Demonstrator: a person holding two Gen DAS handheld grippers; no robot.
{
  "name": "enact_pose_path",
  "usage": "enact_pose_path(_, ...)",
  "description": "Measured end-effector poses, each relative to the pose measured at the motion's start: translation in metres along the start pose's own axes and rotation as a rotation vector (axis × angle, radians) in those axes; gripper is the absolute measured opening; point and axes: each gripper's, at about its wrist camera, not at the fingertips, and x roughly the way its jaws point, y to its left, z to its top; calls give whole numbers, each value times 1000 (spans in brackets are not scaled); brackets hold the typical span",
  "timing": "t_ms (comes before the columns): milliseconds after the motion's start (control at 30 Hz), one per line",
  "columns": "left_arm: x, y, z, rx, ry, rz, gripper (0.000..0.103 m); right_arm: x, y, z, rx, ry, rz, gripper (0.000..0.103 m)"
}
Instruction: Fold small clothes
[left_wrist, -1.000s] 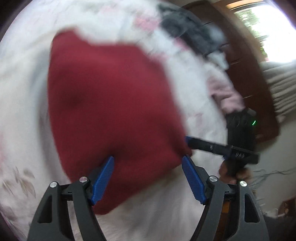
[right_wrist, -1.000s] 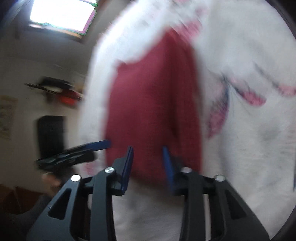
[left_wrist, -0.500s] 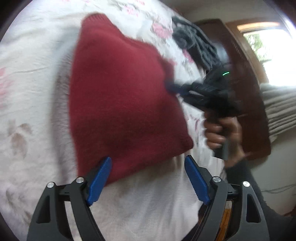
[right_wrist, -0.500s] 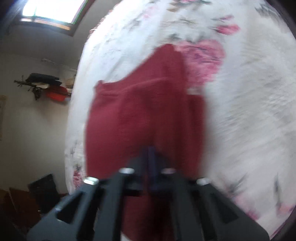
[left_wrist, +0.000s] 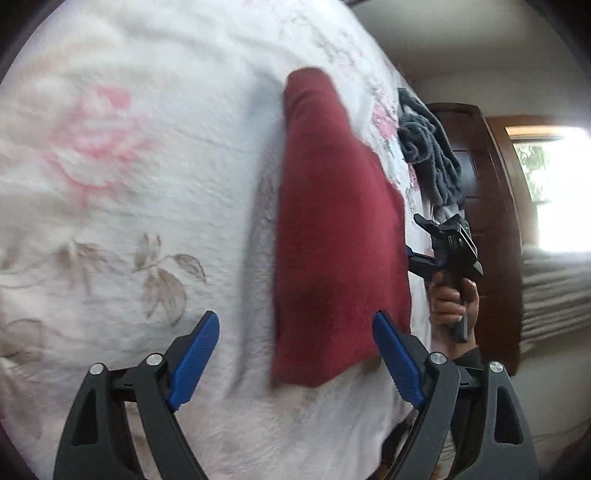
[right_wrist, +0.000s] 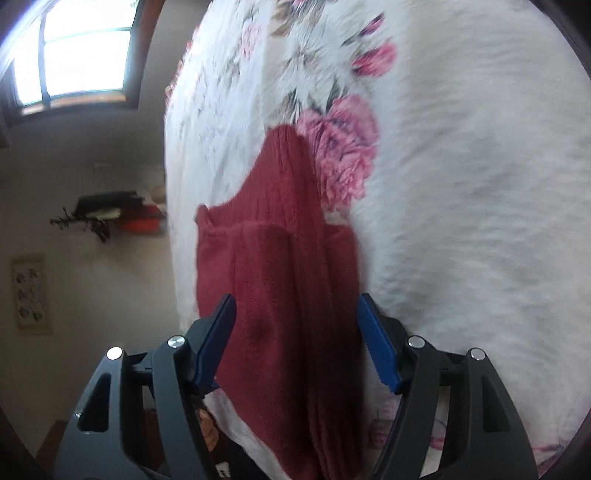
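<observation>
A dark red knitted garment (left_wrist: 336, 236) lies folded into a narrow strip on the white floral blanket (left_wrist: 129, 192). My left gripper (left_wrist: 295, 358) hovers open over the strip's near end, holding nothing. In the right wrist view the same garment (right_wrist: 280, 295) shows a folded layer on top. My right gripper (right_wrist: 297, 332) is open, its blue fingers straddling the cloth without gripping it. In the left wrist view the right gripper (left_wrist: 415, 238) sits at the garment's right edge, held by a hand (left_wrist: 452, 302).
A crumpled grey garment (left_wrist: 428, 155) lies on the blanket beyond the red one. Dark wooden furniture (left_wrist: 487, 192) stands past the bed's edge, beside a bright window (left_wrist: 554, 192). A wall shelf (right_wrist: 110, 210) with objects hangs left of the bed.
My right gripper, shut half a second ago, has opened and let go of the red garment. The garment now lies folded narrower. My left gripper stayed open and shifted left.
</observation>
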Motion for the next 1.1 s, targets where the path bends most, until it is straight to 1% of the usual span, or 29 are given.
enact_pose_path(100,7,8,0,-13,27,-30,85,16,4,4,-22,24,-66,67)
enact_pose_path(167,14,11,2,-25,38,-57,85,17,4,6,-31,31,-77,66)
enact_pose_path(233,21,10,6,-32,49,-78,85,19,5,9,-35,33,-72,67)
enact_pose_path(300,26,8,5,-23,67,-93,85,21,2,11,-35,32,-47,69)
enact_pose_path(367,34,2,4,-10,91,-106,84,32,7,11,-47,38,-30,73)
enact_pose_path(400,40,-5,3,2,116,-120,84,37,13,11,-70,45,-30,74)
enact_pose_path(433,46,-10,2,13,136,-130,84,40,18,12,-82,46,-37,73)
enact_pose_path(467,51,-18,1,29,154,-131,84,39,17,13,-93,43,-44,69)
enact_pose_path(533,66,-29,-2,69,190,-102,84,35,8,16,-76,36,-29,61)
enact_pose_path(600,76,-30,-1,60,205,-102,84,36,2,15,-68,39,-2,62)
enact_pose_path(667,80,-29,2,35,203,-111,84,43,12,12,-118,55,-9,72)
enact_pose_path(767,82,-30,5,2,200,-123,84,52,22,11,-150,69,4,72)
enact_pose_path(800,82,-29,6,-6,197,-121,83,54,22,11,-148,67,-9,71)
enact_pose_path(833,81,-29,5,-15,191,-109,81,56,22,12,-142,61,-10,68)
enact_pose_path(867,82,-31,6,-20,186,-94,74,56,23,11,-143,53,-8,60)
enact_pose_path(900,82,-30,6,-30,183,-73,64,57,24,10,-147,52,-5,53)
enact_pose_path(933,81,-29,6,-38,182,-67,59,59,25,9,-150,52,1,43)
enact_pose_path(967,82,-29,6,-44,181,-66,51,59,27,7,-152,42,5,39)
enact_pose_path(1000,82,-30,6,-45,180,-68,46,58,27,6,-153,33,1,38)
enact_pose_path(1100,79,-34,8,-40,167,-56,40,56,33,2,-150,9,-3,35)
